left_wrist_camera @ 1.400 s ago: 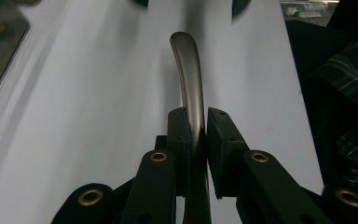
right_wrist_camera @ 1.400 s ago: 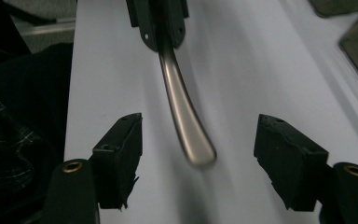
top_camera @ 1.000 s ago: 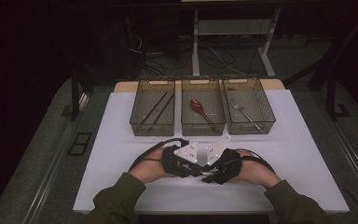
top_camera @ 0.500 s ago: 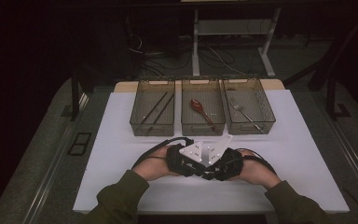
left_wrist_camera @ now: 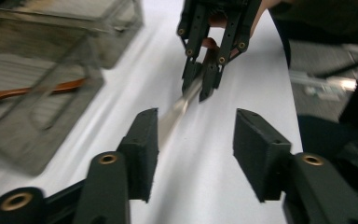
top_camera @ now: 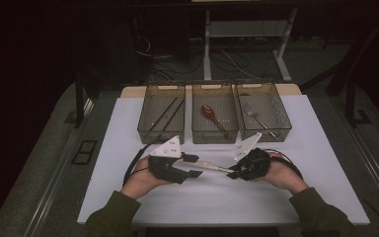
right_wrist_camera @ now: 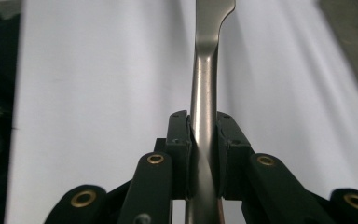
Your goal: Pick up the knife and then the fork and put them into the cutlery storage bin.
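A: While my right claw (right_wrist_camera: 204, 154) pinches the knife (top_camera: 205, 165) above the worktop (top_camera: 296, 148), the left claw (left_wrist_camera: 196, 154) has just spread, letting go.

B: Handover done; binning's left — I'd guess the empty-looking right end of the trays (top_camera: 264, 129).

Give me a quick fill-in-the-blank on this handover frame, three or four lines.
1. The metal utensil is clamped between the pads of the ____ tongs.
2. The left tongs have just been opening, and their jaws now stand ____ beside the utensil.
3. The red spoon lies in the ____ of the three mesh bins.
4. The fork lies in the ____ bin.

Missing words: right; open; middle; right-hand
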Demonstrator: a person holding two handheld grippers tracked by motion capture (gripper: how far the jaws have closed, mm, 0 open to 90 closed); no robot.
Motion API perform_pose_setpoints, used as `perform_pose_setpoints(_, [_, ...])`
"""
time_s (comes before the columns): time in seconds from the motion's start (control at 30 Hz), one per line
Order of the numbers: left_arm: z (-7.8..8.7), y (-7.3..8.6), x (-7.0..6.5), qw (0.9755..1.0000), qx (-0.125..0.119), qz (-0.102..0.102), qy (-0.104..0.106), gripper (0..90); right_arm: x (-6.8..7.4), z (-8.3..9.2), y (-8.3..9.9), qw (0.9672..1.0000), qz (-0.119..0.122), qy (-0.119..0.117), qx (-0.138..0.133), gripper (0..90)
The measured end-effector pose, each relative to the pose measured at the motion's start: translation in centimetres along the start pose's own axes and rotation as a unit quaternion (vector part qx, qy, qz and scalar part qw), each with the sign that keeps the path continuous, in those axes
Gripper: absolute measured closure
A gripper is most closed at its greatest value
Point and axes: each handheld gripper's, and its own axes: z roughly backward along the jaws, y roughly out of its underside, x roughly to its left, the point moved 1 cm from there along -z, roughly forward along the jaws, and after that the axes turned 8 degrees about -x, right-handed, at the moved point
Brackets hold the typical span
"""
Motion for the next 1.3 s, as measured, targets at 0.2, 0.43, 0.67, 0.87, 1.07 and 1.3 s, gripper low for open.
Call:
perform_pose_setpoints(0.2, [2.7,1.8,-0.5,0.9991,-0.005,0.038,-0.019,42.8,-1.8,2.5,1.2,0.9983,-0.043,0.036,-0.010,76.9])
perform_pose_setpoints(0.43, [3.2,5.1,-0.5,0.9938,-0.004,0.085,-0.072,30.9,-3.7,5.3,1.5,0.9913,-0.093,0.088,-0.031,76.9])
perform_pose_setpoints(0.67, [2.9,6.6,-0.3,0.9875,-0.006,0.102,-0.120,13.4,-6.4,8.3,1.6,0.9798,-0.139,0.132,-0.057,76.9])
perform_pose_setpoints(0.87, [2.8,7.2,0.1,0.9855,-0.006,0.102,-0.136,7.3,-9.3,10.4,1.8,0.9631,-0.186,0.182,-0.067,76.8])
perform_pose_setpoints(1.07, [2.5,7.4,0.1,0.9847,-0.001,0.099,-0.144,0.8,-12.2,11.0,2.4,0.9444,-0.233,0.223,-0.064,76.8])
perform_pose_setpoints(1.3, [2.2,7.3,0.0,0.9850,-0.003,0.098,-0.143,0.0,-15.2,10.5,3.0,0.9272,-0.279,0.246,-0.047,76.8])
